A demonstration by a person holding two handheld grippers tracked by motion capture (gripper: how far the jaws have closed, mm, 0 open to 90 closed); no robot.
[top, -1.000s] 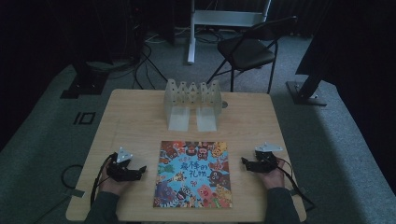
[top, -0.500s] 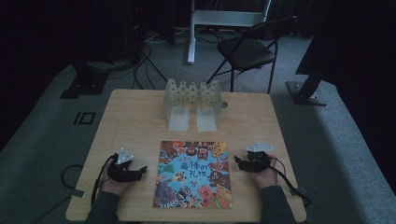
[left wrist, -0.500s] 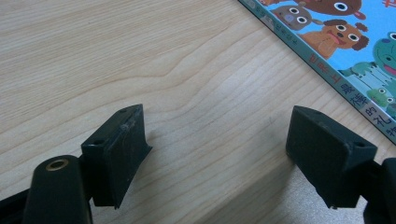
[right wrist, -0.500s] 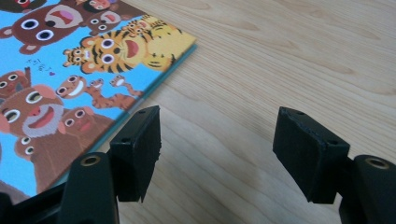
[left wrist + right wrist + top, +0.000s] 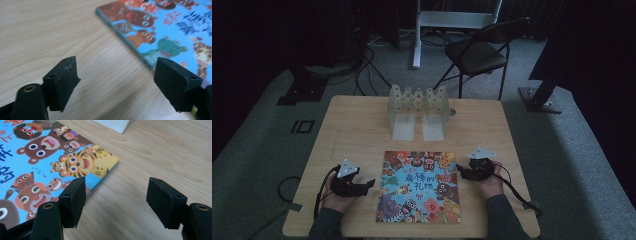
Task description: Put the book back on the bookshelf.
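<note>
A picture book [image 5: 419, 186] lies flat on the near half of the desk [image 5: 362, 130], cover up, crowded with cartoon animals on a blue ground. Its long axis runs away from the person, so its two long edges face the two hands. The left hand-held gripper [image 5: 370, 184] rests on the desk just beside the book's left edge and points at it, jaws spread apart with nothing between them; in the left gripper view [image 5: 116, 82] the book's edge [image 5: 130, 47] runs slantwise ahead, and one jaw sits close against that edge. The right hand-held gripper [image 5: 458, 171] sits at the opposite long edge, toward the far corner, jaws likewise wide and empty. In the right gripper view [image 5: 116, 203] one jaw overlaps the cover by the tiger [image 5: 85, 165] while the other stands over bare wood, so the edge lies between them.

The right one looks the nearer to a grasp, being already astride the edge; the left still has a small gap to close. Beyond the book, well apart from it, stands a pale slotted rack [image 5: 418, 111] at the middle of the desk. A folding chair [image 5: 477, 55] stands on the floor behind.
</note>
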